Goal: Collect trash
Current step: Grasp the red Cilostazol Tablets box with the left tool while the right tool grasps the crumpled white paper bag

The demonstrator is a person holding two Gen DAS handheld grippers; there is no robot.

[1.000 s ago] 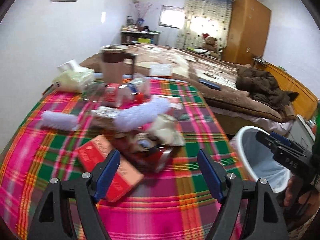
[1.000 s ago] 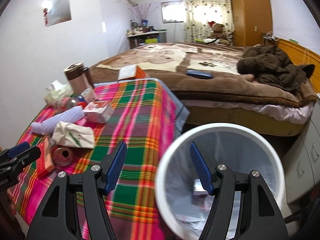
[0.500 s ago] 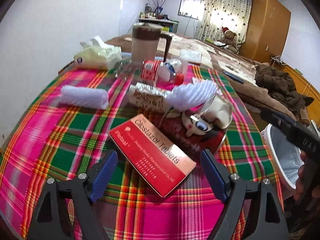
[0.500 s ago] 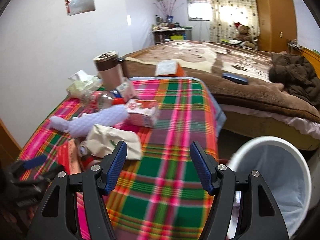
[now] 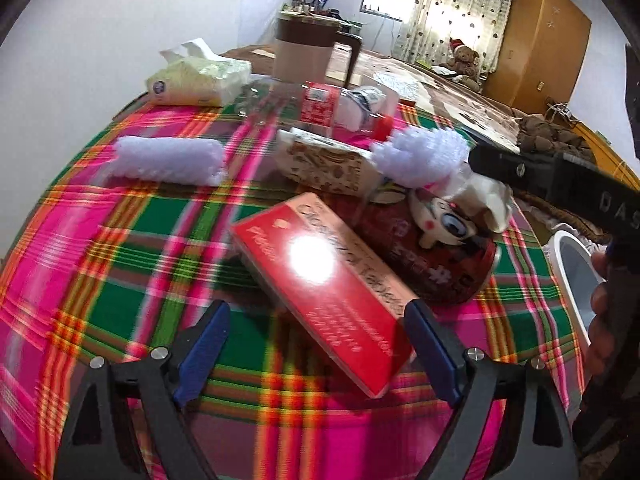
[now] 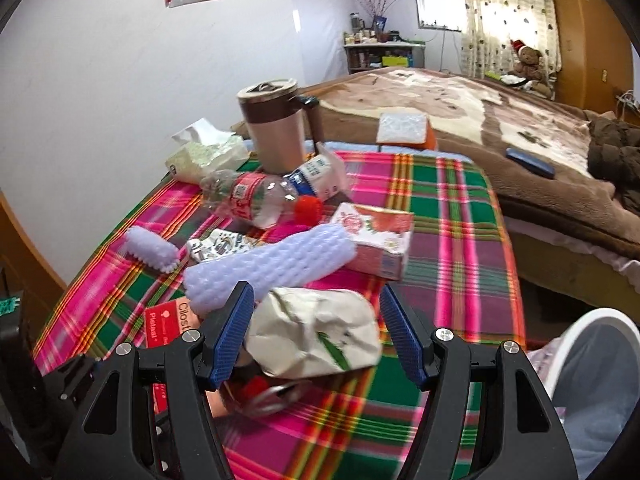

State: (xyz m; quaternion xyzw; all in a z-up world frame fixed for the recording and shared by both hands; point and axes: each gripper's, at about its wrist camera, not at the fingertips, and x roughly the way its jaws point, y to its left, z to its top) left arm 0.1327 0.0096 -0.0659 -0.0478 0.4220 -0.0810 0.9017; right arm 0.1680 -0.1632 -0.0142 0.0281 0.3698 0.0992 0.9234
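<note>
A pile of trash lies on the plaid tablecloth (image 5: 120, 248). My left gripper (image 5: 316, 352) is open, its fingers either side of the near end of a red tablet box (image 5: 320, 280), which also shows in the right wrist view (image 6: 168, 322). Behind the box lies a crushed red can (image 5: 432, 256). My right gripper (image 6: 316, 340) is open around a crumpled white paper bag (image 6: 316, 332); touching is unclear. The white trash bin (image 6: 596, 372) stands on the floor at the right, also in the left wrist view (image 5: 572, 272).
Also on the table: lilac foam pieces (image 6: 272, 264), a plastic bottle (image 6: 256, 196), a pink carton (image 6: 376, 236), a tissue pack (image 6: 204, 152) and a tall mug (image 6: 276, 124). A bed (image 6: 480, 120) lies behind the table.
Both grippers have moved in closer to the pile. The left now straddles the red box. The right has swung left from the bin to the paper bag.
</note>
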